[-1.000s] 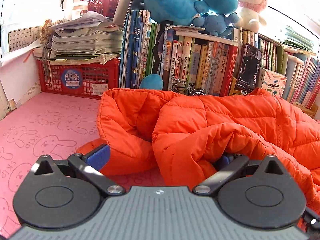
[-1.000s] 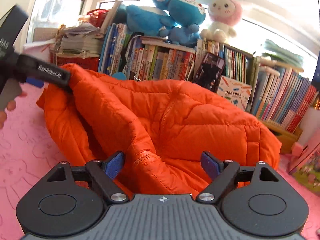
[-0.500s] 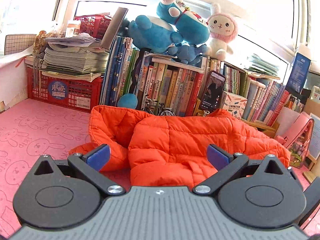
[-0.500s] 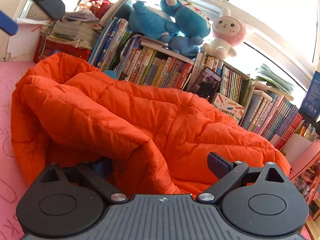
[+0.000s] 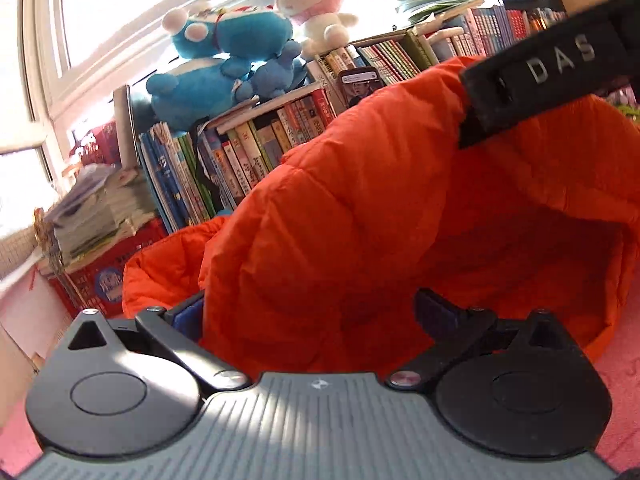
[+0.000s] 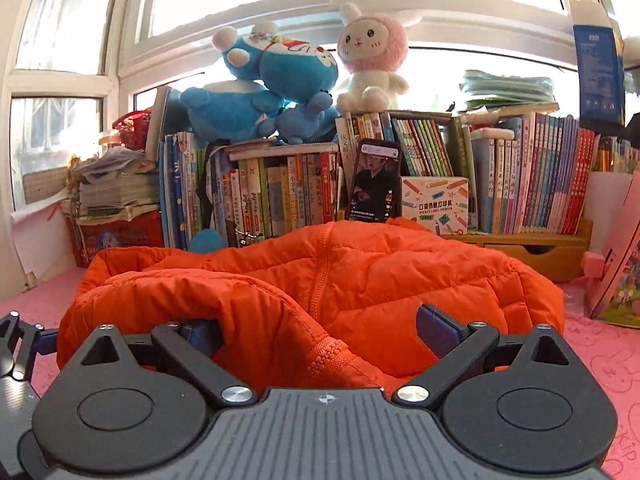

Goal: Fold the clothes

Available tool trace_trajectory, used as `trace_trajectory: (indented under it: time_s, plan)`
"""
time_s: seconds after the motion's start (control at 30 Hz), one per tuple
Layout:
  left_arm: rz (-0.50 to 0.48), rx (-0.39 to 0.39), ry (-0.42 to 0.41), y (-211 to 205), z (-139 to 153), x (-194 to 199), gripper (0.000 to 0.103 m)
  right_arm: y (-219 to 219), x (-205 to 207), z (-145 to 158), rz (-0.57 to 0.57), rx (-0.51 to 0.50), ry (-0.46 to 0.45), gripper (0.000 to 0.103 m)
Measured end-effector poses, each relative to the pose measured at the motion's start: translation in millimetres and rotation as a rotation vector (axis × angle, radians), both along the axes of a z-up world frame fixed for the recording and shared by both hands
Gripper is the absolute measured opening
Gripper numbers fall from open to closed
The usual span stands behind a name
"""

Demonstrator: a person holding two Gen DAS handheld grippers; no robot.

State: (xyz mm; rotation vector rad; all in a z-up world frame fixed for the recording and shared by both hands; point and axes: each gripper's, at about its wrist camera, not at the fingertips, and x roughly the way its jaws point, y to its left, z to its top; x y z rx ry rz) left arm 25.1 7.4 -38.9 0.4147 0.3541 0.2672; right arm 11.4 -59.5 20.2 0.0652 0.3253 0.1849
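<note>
An orange quilted puffer jacket [image 6: 360, 280] lies bunched on the pink rabbit-print mat [image 6: 592, 344]. My right gripper [image 6: 320, 330] is open with a zipper fold of the jacket lying between its blue pads. My left gripper [image 5: 316, 316] is open and tilted, with a thick fold of the jacket [image 5: 360, 220] between its fingers. A black gripper body marked "DAS" [image 5: 552, 68] presses on the jacket's top edge in the left wrist view. A black piece of the left gripper [image 6: 16, 344] shows at the left edge of the right wrist view.
Rows of upright books [image 6: 280, 196] stand behind the jacket, with blue and pink plush toys [image 6: 280, 80] on top. A phone [image 6: 376, 180] leans on the books. A red crate with stacked papers [image 6: 116, 224] sits at the left. A pink bag [image 6: 620, 280] stands at the right.
The left gripper has tilted and moved in close, so a jacket fold now lies between its fingers. The right gripper has drawn back and levelled; the jacket lies lower and flatter.
</note>
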Motion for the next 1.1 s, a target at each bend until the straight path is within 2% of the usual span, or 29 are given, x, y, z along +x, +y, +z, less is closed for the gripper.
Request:
trace_trajectory:
  time_s: [0.07, 0.13, 0.23, 0.33, 0.43, 0.6, 0.77, 0.87, 0.93, 0.97, 1.0, 1.03, 1.07, 1.1]
  plan:
    - [0.026, 0.069, -0.013, -4.4, -2.5, 9.6, 0.103, -6.6, 0.7, 1.8, 0.017, 0.038, 0.021, 0.098]
    - [0.066, 0.058, -0.023, 2.5, 3.8, 14.5, 0.103, -13.9, 1.0, 3.3, 0.031, 0.079, 0.049, 0.098]
    - [0.071, -0.072, -0.060, 24.9, 31.2, -0.6, 0.103, -25.8, 2.0, 3.3, 0.067, 0.138, 0.101, 0.098]
    - [0.028, -0.213, -0.108, 46.9, 64.3, -28.3, 0.103, -32.1, -0.7, 1.5, 0.106, 0.119, 0.129, 0.099]
    - [-0.011, -0.302, -0.136, 63.1, 89.0, -47.6, 0.103, -24.7, -15.0, 1.6, 0.133, -0.025, 0.083, 0.103]
    - [-0.024, -0.423, -0.081, 77.3, 99.0, -53.6, 0.103, 9.7, -61.7, -5.1, 0.163, -0.314, -0.075, 0.103]
    - [-0.103, -0.616, -0.048, 96.7, 103.3, -64.7, 0.103, 53.3, -111.5, -39.2, 0.095, -0.688, -0.328, 0.103]
    - [-0.088, -0.650, -0.052, 108.2, 102.4, -71.9, 0.103, 63.9, -120.9, -55.8, 0.039, -0.797, -0.391, 0.101]
    - [-0.045, -0.637, -0.061, 115.1, 100.2, -75.9, 0.103, 59.9, -119.1, -55.5, -0.014, -0.789, -0.398, 0.095]
    - [-0.015, -0.624, -0.062, 119.3, 98.1, -77.3, 0.103, 57.9, -118.2, -55.4, -0.041, -0.785, -0.401, 0.085]
    - [0.013, -0.615, -0.057, 123.3, 95.2, -78.4, 0.103, 53.7, -116.4, -52.1, -0.068, -0.762, -0.395, 0.071]
    - [0.039, -0.608, -0.048, 127.2, 91.7, -79.0, 0.103, 47.7, -113.8, -46.2, -0.094, -0.725, -0.381, 0.062]
    - [0.054, -0.604, -0.039, 129.9, 87.4, -80.6, 0.103, 39.0, -110.9, -38.3, -0.119, -0.672, -0.364, 0.048]
    - [0.048, -0.599, -0.031, 130.1, 83.5, -82.8, 0.103, 29.4, -108.4, -29.1, -0.124, -0.611, -0.343, 0.047]
